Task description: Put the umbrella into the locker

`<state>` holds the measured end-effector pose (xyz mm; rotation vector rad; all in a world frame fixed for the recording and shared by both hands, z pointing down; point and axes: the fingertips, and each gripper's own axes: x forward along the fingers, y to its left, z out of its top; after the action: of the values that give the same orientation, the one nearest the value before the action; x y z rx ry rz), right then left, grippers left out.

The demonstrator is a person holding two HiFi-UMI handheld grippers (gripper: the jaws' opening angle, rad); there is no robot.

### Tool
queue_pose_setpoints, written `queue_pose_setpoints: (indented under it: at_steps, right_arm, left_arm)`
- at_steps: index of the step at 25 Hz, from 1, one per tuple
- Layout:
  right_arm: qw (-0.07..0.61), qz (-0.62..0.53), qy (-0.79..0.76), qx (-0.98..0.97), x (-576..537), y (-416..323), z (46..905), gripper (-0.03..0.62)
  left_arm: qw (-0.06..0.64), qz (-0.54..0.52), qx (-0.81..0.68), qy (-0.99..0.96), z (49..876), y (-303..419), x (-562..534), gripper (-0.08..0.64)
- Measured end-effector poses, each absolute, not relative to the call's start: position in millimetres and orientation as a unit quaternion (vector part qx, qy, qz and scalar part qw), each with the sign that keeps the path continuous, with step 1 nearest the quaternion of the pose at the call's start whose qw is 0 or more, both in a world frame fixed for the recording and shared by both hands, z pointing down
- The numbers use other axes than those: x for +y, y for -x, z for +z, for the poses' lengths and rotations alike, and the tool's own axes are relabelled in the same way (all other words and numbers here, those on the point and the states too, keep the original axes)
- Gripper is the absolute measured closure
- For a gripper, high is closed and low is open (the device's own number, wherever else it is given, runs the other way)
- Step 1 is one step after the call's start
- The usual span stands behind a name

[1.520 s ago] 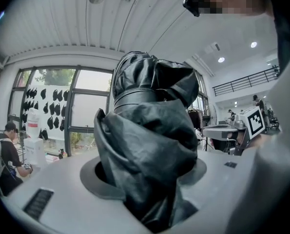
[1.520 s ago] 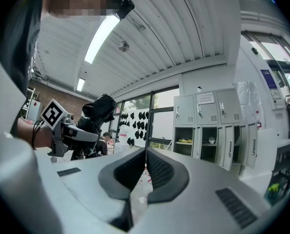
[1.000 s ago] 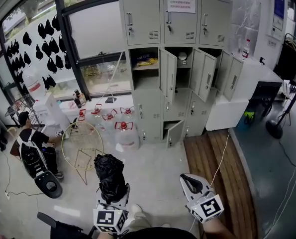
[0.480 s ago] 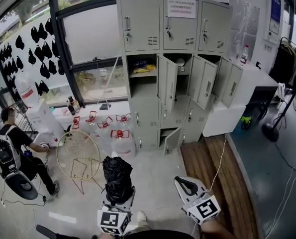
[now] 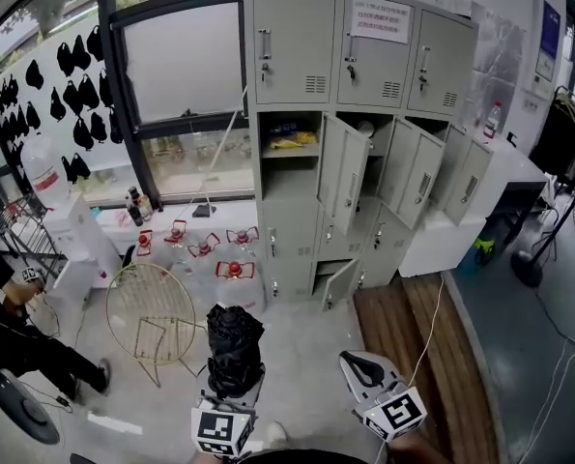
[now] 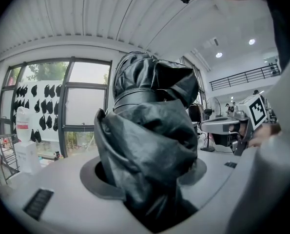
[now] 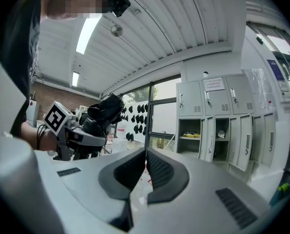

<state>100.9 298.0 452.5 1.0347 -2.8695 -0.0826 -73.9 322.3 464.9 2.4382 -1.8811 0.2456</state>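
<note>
A black folded umbrella (image 5: 234, 348) stands upright in my left gripper (image 5: 231, 387), whose jaws are shut round its lower part. In the left gripper view the umbrella (image 6: 147, 140) fills the middle, and the pads are hidden under its cloth. My right gripper (image 5: 359, 367) is level beside it; its jaws (image 7: 145, 155) meet with nothing between them. The grey locker (image 5: 359, 143) stands ahead, several middle and lower doors hanging open, and shows in the right gripper view too (image 7: 218, 126). From that side I see the left gripper (image 7: 81, 135) carrying the umbrella (image 7: 106, 108).
A round wire chair (image 5: 152, 307) and red-capped water bottles (image 5: 234, 269) stand on the floor left of the locker. A person (image 5: 7, 327) is at the left edge. A wooden platform (image 5: 413, 327), a white counter (image 5: 480, 201) and a fan base (image 5: 529, 267) lie to the right.
Both grippers have come closer to the locker, the umbrella still held. The person at the left has stood up and shifted toward the left edge.
</note>
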Motion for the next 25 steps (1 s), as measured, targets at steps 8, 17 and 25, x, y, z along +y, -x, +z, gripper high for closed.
queue_pose_setpoints:
  at_steps: [8,17,25]
  right_arm:
    - [0.057,-0.026,-0.344,-0.937,260.0,-65.7,455.9,0.563]
    - [0.045,-0.053,-0.348,-0.935,232.5,-28.1,434.2,0.563]
    - [0.044,-0.057,-0.359,-0.931,225.0,-10.6,429.1,0.563]
  left_arm:
    - [0.038,0.074,-0.602,-0.794,473.8,109.2,278.4,0.291]
    - [0.036,0.075,-0.593,-0.801,467.6,142.1,243.9,0.291]
    - [0.052,0.069,-0.578,-0.811,470.7,158.0,229.4,0.291]
